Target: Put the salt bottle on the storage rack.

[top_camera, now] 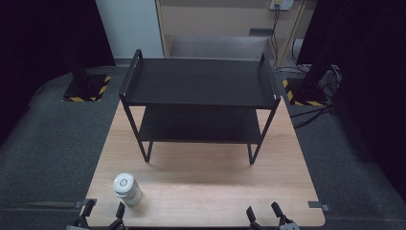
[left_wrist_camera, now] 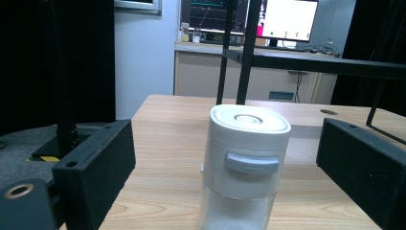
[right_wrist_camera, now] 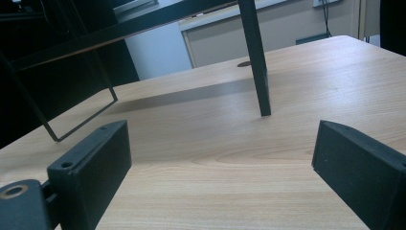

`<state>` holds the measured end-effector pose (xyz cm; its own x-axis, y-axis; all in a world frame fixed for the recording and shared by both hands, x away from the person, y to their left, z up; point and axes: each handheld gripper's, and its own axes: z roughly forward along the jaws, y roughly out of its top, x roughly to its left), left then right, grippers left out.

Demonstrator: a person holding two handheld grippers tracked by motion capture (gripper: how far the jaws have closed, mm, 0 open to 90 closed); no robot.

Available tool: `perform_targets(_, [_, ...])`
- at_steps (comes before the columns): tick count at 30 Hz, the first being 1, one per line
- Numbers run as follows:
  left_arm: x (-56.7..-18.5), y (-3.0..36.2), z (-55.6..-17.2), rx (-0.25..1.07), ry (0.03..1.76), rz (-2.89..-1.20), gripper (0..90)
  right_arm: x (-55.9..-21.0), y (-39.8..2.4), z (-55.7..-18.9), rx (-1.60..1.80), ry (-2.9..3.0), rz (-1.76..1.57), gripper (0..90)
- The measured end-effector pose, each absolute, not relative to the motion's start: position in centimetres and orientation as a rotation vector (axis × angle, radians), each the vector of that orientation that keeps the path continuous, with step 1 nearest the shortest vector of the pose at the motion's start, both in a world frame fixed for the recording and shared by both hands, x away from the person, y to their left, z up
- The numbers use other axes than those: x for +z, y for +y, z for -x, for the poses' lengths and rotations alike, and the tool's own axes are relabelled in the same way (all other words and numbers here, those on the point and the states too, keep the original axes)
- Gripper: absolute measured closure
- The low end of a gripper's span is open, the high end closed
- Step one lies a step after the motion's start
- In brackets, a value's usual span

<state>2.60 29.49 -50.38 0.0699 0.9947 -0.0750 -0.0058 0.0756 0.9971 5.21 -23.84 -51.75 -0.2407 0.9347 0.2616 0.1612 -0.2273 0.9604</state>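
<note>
Reaching toward a white-lidded canister (top_camera: 127,189) at the near left of the wooden table (top_camera: 206,191), I hold my left gripper (top_camera: 101,211) low at the table's front edge, its 2 jaws spread wide so the canister can pass between them. In the left gripper view the canister (left_wrist_camera: 246,163) stands upright between the 2 black jaws, touching neither; its lower body is clear and seems to hold something pale, though the frame cuts it off too soon to be sure. I come in level with the tabletop because the flat sides below the lid offer the surest hold. My right gripper (top_camera: 265,214) waits at the near right edge, jaws likewise apart and holding nothing, pointed at a front leg of the black 2-tier rack (top_camera: 198,91) that stands mid-table, well apart from the canister. Both of the rack's shelves are bare, a likely destination for the canister once I have closed on it.
</note>
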Motion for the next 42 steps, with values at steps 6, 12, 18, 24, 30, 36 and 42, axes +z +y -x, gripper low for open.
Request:
perform_targets(6, [-50.4,29.4,-2.6,1.106,1.185,-1.181,4.7,-51.8,-23.9,-5.2,1.529,1.376,-1.359,6.0])
perform_targets(12, [-50.3,29.4,-2.6,1.107,1.184,-1.179,4.6,-51.8,-23.9,-5.2,1.530,1.375,-1.358,6.1])
perform_targets(18, [-50.3,29.3,-2.6,1.109,1.182,-1.180,4.6,-51.8,-23.9,-5.2,1.532,1.376,-1.356,6.0])
perform_targets(24, [-50.3,29.0,-2.7,1.113,1.179,-1.182,4.1,-51.8,-23.9,-5.1,1.534,1.373,-1.359,6.0])
perform_targets(30, [-50.8,28.3,-4.1,1.129,1.177,-1.202,3.9,-51.8,-23.9,-5.0,1.541,1.375,-1.359,5.9])
perform_targets(36, [-51.3,27.7,-6.5,1.135,1.175,-1.227,3.9,-52.0,-24.0,-5.0,1.539,1.376,-1.362,5.9])
perform_targets(42, [-51.8,27.1,-9.1,1.132,1.181,-1.272,4.4,-52.1,-24.3,-5.0,1.527,1.369,-1.378,5.9])
